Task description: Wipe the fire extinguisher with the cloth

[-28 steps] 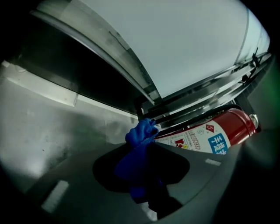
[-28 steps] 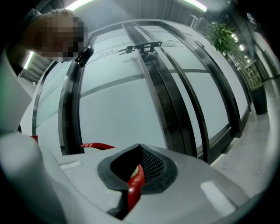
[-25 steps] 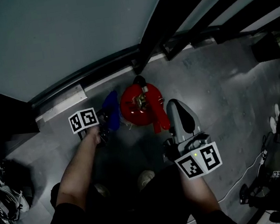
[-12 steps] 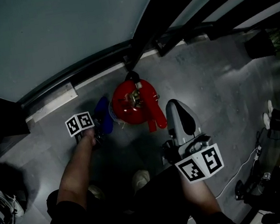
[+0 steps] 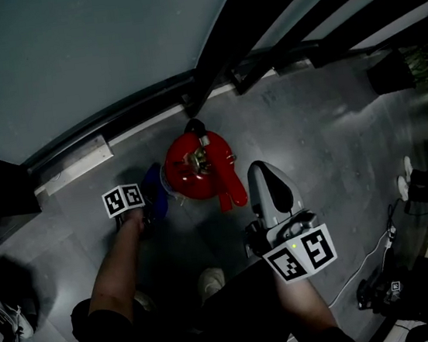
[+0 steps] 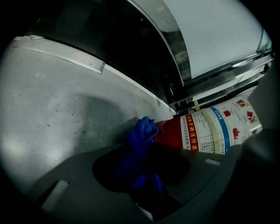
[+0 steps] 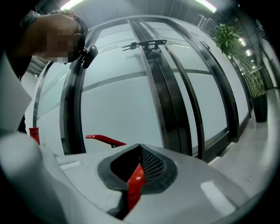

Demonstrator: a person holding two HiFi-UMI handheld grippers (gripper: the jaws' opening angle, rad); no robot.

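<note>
Dim light. Extinguisher [image 5: 194, 165] stands upright on the grey floor [image 5: 310, 130], close against the base of a glass wall [image 5: 65, 53].

Left hand-held gripper [image 6: 142, 173]: jaws clamped on a bunched blue cloth [image 6: 141, 133]. The cloth's free end touches the extinguisher's red side, just beside its printed label [image 6: 214, 127].

Right hand-held gripper [image 7: 139, 168]: jaws closed on a red handle [image 7: 134, 186] of the extinguisher, which shows edge-on between them. A second red lever [image 7: 103, 140] shows beyond, to the left. In the head view this gripper sits on the extinguisher's right, opposite the cloth.
</note>
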